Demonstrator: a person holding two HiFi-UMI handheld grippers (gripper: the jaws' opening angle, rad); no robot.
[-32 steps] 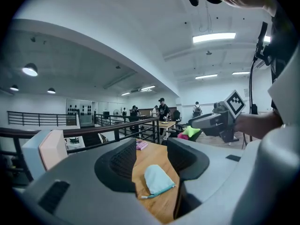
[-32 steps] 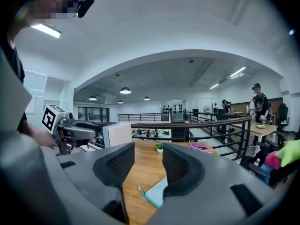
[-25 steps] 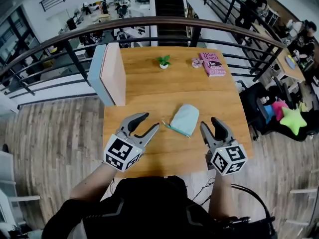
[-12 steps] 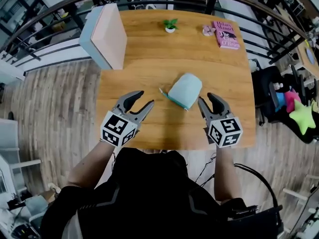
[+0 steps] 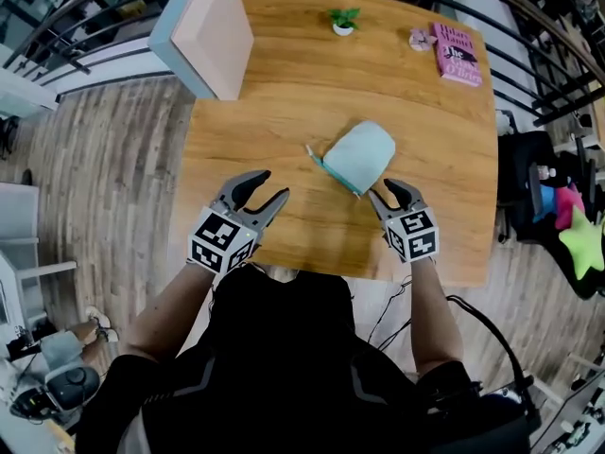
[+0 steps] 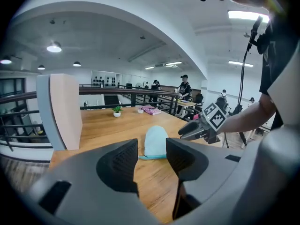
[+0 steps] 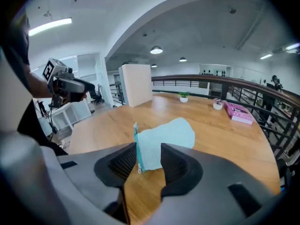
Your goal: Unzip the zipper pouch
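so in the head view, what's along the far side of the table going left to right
upright pink-faced, pale-blue-edged board → small green plant in a white pot → small pink ornament → pink book

Worktop (image 5: 284, 102): one, wooden, filling the middle of the head view.
Zipper pouch (image 5: 361, 155): one, pale blue, at the centre of the frame.
Grippers: two, the left gripper (image 5: 274, 184) left of centre and the right gripper (image 5: 386, 191) right of centre.
Jaws: two on each gripper. The right pair is closing, with the pouch's near end showing in its gap.
Marker cubes: two, one on each gripper.
Upright panel (image 5: 222, 28): one, upper left.
Potted plant (image 5: 343, 19): one, top centre.
Small pale pot (image 5: 419, 38): one, just left of the book.
Pink book (image 5: 458, 54): one, upper right.
Green star-shaped cushion (image 5: 583, 239): one, right edge.
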